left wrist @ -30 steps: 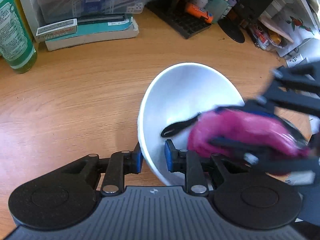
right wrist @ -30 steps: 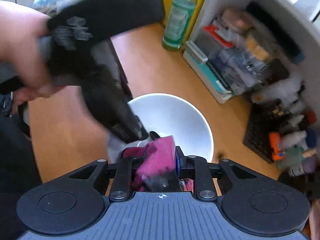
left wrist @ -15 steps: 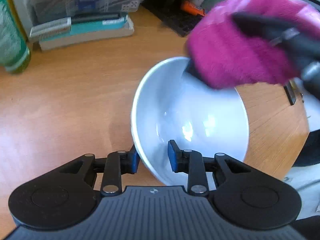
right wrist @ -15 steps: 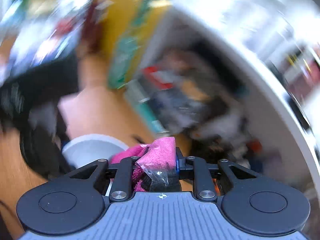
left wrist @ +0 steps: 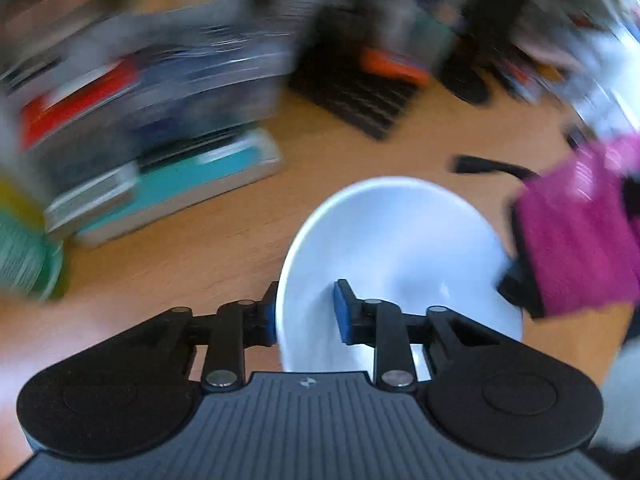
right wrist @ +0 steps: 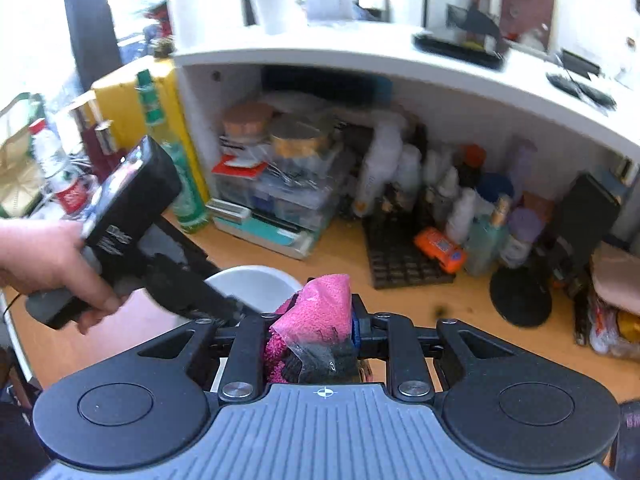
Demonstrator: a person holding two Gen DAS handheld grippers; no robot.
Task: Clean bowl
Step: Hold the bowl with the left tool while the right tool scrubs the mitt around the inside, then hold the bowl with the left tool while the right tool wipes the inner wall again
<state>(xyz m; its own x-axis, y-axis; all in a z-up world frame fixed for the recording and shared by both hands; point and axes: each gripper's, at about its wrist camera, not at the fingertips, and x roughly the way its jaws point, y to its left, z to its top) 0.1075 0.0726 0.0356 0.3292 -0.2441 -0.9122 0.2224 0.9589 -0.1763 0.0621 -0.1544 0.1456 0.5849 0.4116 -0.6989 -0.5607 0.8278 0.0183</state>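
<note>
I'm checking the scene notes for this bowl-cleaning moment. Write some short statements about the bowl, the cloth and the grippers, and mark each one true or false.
1. The left gripper grips the rim of the white bowl. True.
2. The right gripper is empty. False: it is shut on a pink cloth.
3. The pink cloth lies at the bottom of the bowl. False: in the left wrist view it sits outside the bowl, by its right rim.
4. The bowl is over a wooden tabletop. True.
5. The bowl is full of food. False: its inside shows plain white.
</note>
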